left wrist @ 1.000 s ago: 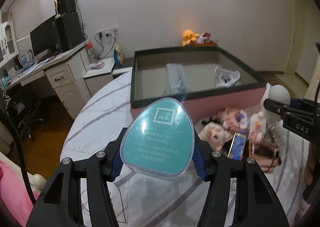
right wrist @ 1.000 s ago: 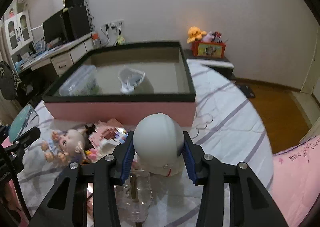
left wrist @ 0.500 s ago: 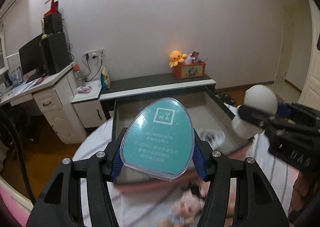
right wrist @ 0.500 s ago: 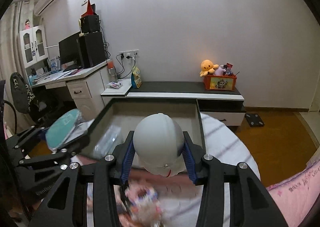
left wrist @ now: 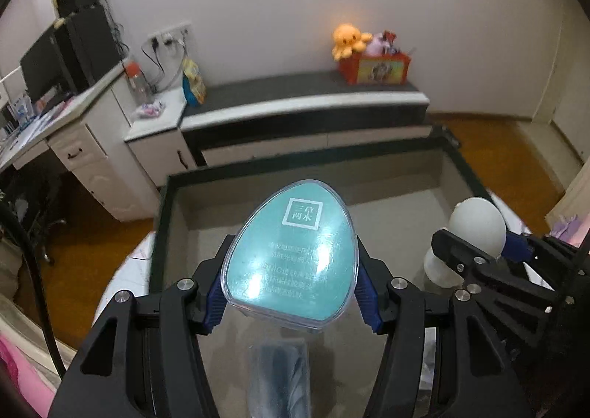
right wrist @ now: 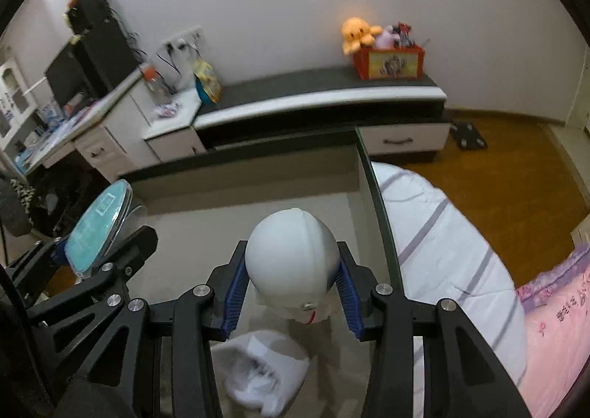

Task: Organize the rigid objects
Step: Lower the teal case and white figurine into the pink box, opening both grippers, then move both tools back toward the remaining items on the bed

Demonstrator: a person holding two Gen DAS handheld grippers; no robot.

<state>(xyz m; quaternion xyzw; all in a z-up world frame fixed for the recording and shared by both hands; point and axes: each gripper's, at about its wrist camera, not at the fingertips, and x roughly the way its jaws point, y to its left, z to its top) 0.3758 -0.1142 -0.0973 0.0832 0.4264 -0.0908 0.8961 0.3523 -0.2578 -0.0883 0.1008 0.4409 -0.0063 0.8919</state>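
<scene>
My left gripper point(left wrist: 291, 298) is shut on a teal egg-shaped plastic case point(left wrist: 291, 255) and holds it above the open storage box point(left wrist: 162, 204). My right gripper point(right wrist: 291, 292) is shut on a white round-headed figure point(right wrist: 291, 263), also held over the box point(right wrist: 368, 174). In the left wrist view the white figure point(left wrist: 475, 226) and right gripper point(left wrist: 479, 255) show at the right. In the right wrist view the teal case point(right wrist: 97, 222) and left gripper point(right wrist: 92, 259) show at the left. A clear plastic container point(left wrist: 276, 373) and a white bag-like item point(right wrist: 261, 366) lie in the box.
The box has a dark rim and grey inside and rests on a bed with a striped white sheet point(right wrist: 442, 233). Behind it are a low dark-topped cabinet point(left wrist: 302, 93) with an orange plush point(left wrist: 348, 38) and a red bin, and a white desk point(left wrist: 73, 123) with monitors at left.
Both grippers have risen from the bed and moved forward over the box, still holding their objects. The dolls and clutter on the bed have dropped out of view.
</scene>
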